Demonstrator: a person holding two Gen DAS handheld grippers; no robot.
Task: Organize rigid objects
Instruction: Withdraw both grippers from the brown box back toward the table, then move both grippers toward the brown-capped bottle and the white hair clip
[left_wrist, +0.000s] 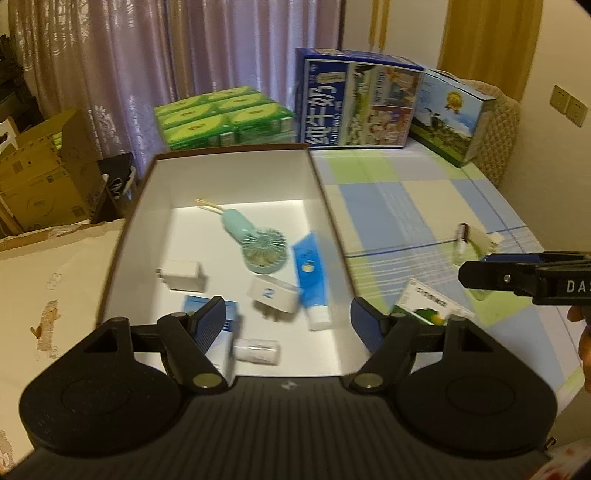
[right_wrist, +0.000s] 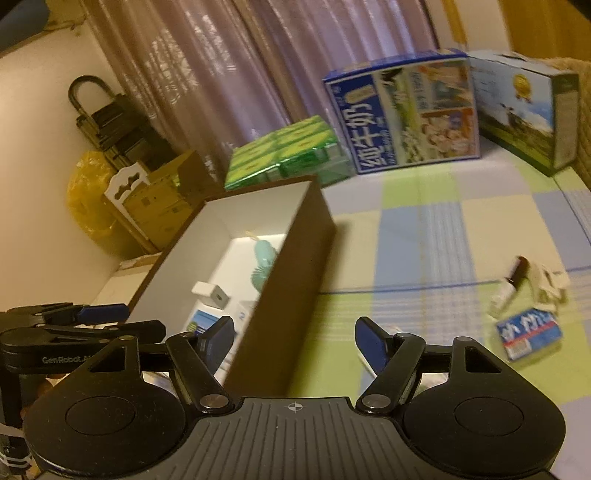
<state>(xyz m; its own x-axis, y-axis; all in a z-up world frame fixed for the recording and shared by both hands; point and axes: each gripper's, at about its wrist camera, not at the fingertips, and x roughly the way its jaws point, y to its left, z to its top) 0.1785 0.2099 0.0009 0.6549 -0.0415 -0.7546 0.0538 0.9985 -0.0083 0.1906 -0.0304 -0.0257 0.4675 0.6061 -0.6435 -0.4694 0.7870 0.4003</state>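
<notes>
Both the left gripper (left_wrist: 289, 320) and the right gripper (right_wrist: 294, 339) stand wide apart with nothing between them, near the brown box (left_wrist: 325, 184) holding a mint fan (left_wrist: 258, 247), blue tube (left_wrist: 310, 273) and white charger (left_wrist: 183, 275), while a small bottle (left_wrist: 461, 240) lies on the checked cloth (left_wrist: 406, 206) to the right.

Matt white card lines the brown box (left_wrist: 236, 177); a woven checked cloth (left_wrist: 424, 206) lies beside glossy printed cartons (left_wrist: 358, 103).
</notes>
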